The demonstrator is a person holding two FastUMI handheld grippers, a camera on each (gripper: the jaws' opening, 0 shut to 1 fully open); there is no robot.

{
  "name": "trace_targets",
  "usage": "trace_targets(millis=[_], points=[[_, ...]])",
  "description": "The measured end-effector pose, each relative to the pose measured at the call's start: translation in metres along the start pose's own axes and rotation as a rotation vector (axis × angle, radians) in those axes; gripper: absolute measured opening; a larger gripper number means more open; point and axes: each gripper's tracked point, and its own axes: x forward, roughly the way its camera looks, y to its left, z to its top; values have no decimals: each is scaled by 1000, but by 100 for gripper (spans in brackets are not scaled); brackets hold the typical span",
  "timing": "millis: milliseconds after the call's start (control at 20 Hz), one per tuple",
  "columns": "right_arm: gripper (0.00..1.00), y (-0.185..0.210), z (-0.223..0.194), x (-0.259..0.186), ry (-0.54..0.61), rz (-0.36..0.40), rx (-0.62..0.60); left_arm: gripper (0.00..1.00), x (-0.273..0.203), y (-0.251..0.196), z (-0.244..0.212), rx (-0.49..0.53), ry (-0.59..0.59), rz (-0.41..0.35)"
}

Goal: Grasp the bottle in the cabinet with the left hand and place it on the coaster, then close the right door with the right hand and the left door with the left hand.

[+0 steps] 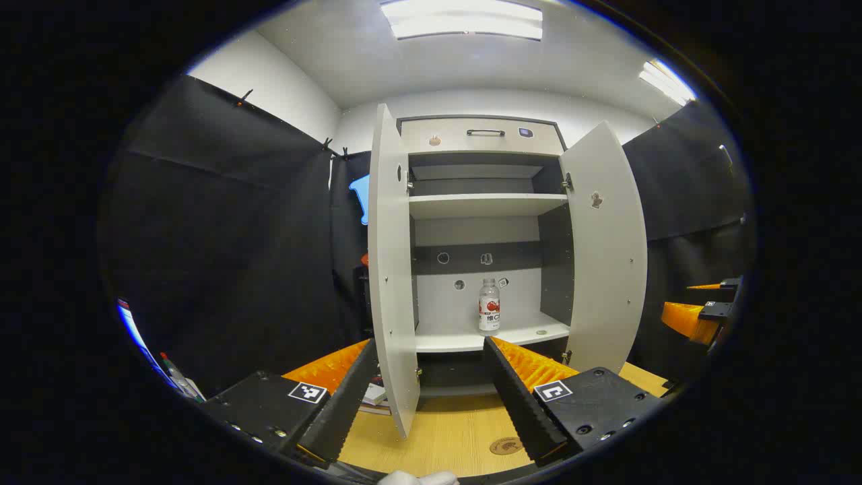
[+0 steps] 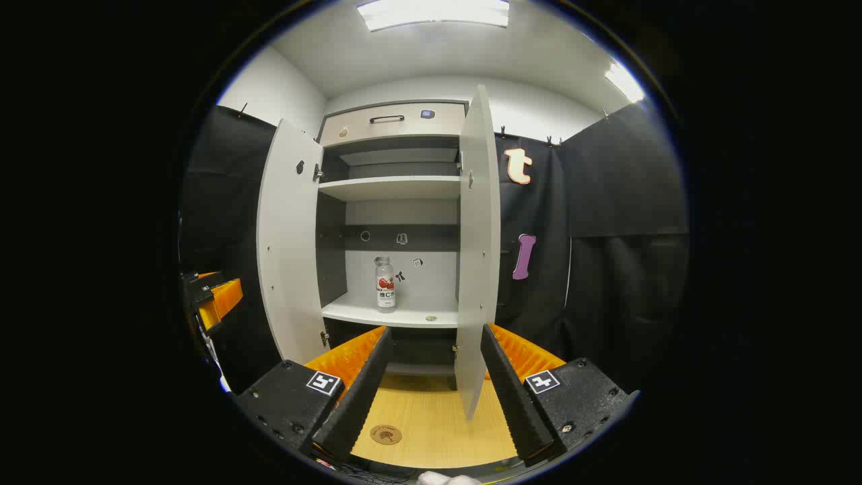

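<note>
My left tool [image 1: 431,397] gapes apart, empty. Bottle [image 1: 489,306] stands upright on the cabinet's lower shelf [image 1: 471,337], ahead, well apart. Probably light, smooth, slippery plastic; I'd clamp mid-body, below the cap.

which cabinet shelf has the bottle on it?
The lower white shelf, where the clear plastic bottle with a red label stands upright. The upper white shelf holds nothing visible.
</note>
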Motion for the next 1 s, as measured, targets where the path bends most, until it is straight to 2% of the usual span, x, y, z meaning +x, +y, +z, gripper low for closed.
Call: trace_targets(millis=[600,800,1000], points=[[82,-13,-7,40,11,29,24,96,33,-19,0,14,12,-3],[82,-20,-11,52,17,31,24,95,63,-35,5,12,-7,-19],[82,-31,-7,62,14,33,36,95,115,-59,18,-10,-43,-43]])
